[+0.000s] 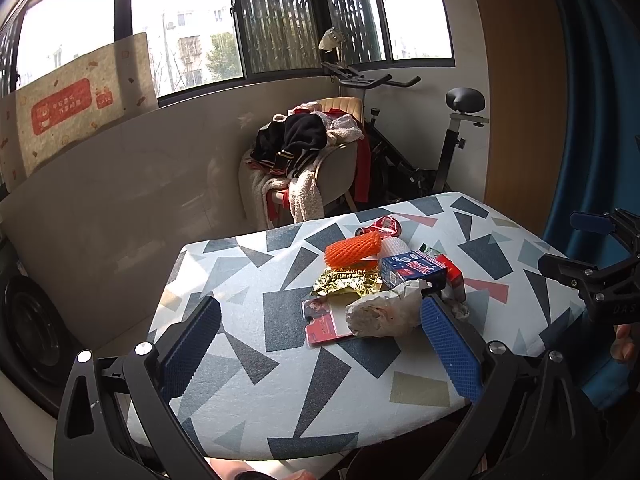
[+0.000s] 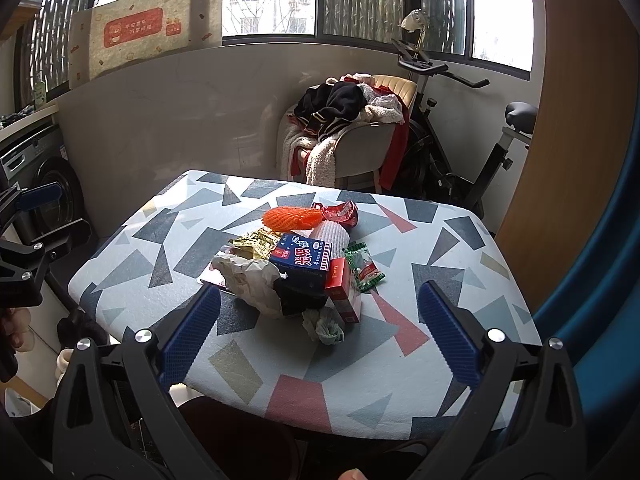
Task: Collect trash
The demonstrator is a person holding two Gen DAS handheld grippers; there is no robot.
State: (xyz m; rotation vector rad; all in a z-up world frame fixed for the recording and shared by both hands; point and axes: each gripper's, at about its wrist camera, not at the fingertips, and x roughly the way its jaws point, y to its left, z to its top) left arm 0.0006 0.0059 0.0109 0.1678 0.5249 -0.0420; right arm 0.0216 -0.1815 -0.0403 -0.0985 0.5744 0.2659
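Observation:
A pile of trash lies on the patterned table [image 1: 248, 360] [image 2: 132, 280]: an orange foam net [image 1: 352, 251] [image 2: 292, 218], a blue carton [image 1: 412, 270] [image 2: 302, 260], a gold wrapper [image 1: 346, 282] [image 2: 256, 245], crumpled white paper [image 1: 384, 312] [image 2: 250, 280], a red crushed can [image 1: 386, 226] [image 2: 340, 212], a red box [image 2: 340, 292], a green packet [image 2: 364, 266], a tissue wad [image 2: 324, 326]. My left gripper [image 1: 320, 332] is open and empty, just short of the crumpled paper. My right gripper [image 2: 320, 328] is open and empty, near the tissue wad.
A chair heaped with clothes [image 1: 308, 148] [image 2: 348, 120] and an exercise bike [image 1: 440, 148] [image 2: 472, 140] stand beyond the table. A washing machine [image 2: 44, 184] stands at the left. A blue curtain [image 1: 592, 120] hangs at the right.

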